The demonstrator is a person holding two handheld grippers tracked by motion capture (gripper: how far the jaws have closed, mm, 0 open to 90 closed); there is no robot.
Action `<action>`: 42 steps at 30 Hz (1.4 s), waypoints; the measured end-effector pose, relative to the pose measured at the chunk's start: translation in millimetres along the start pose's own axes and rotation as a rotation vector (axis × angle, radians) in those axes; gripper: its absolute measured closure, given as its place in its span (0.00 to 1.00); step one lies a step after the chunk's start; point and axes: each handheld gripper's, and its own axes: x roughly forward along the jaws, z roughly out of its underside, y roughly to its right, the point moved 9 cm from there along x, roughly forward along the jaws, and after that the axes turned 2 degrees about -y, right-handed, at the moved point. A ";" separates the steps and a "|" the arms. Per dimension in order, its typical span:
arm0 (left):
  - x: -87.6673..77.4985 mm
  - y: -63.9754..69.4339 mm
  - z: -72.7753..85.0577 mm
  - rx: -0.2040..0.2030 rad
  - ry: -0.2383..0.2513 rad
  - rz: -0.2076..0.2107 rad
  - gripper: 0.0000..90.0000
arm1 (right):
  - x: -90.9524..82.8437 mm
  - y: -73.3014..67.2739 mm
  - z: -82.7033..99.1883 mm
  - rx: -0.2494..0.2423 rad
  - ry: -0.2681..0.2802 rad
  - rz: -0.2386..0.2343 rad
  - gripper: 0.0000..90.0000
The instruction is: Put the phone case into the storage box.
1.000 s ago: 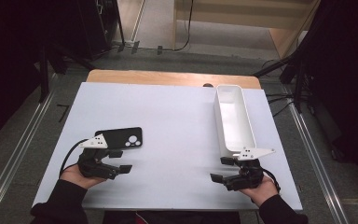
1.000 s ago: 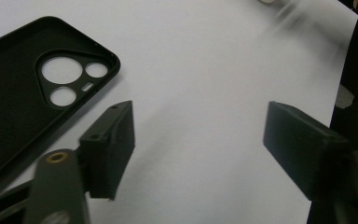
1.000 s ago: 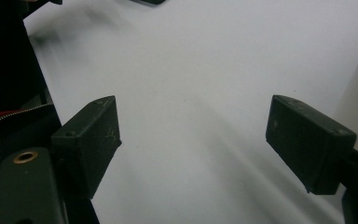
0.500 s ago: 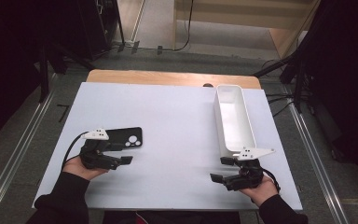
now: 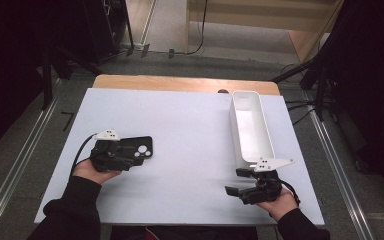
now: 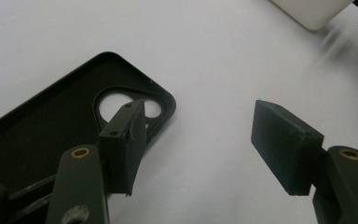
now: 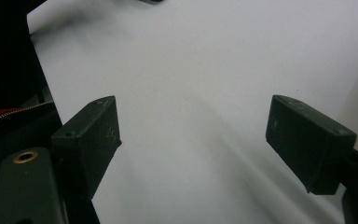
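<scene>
Left tool [image 5: 130,157] has slid in over the black phone case [image 5: 139,148] near the table's [image 5: 190,125] left edge, jaws just been narrowing but not clamped yet. Grab looks imminent. Right tool [image 5: 242,181] sits parted by the white bin [image 5: 250,127].

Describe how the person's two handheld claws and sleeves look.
Both the left claw and the right claw are black, each with two flat rectangular pads on arms with brass-coloured rivets. Each carries a pale three-cornered plate on top, dotted with small holes. A black cable trails from the left one. The sleeves are dark.
</scene>
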 end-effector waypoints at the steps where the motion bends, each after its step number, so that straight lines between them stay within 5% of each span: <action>1: -0.1 -0.3 -0.3 0.004 0.001 -0.002 0.42 | 0.0 0.1 0.1 0.000 0.000 0.000 0.18; 6: 7.3 1.3 6.5 0.038 -0.045 -0.021 0.90 | -0.3 0.2 -0.1 -0.002 0.002 0.002 0.18; 10: 18.7 -2.7 10.1 0.059 -0.070 -0.043 0.98 | -1.1 0.3 0.3 -0.001 0.000 0.007 0.18; 20: 29.2 -5.1 11.3 0.023 -0.079 -0.005 1.00 | -1.0 0.0 0.2 -0.008 0.001 0.011 0.18; 42: 43.9 -24.7 11.3 -0.015 -0.106 -0.049 0.99 | -0.6 0.1 0.7 -0.015 -0.007 0.015 0.18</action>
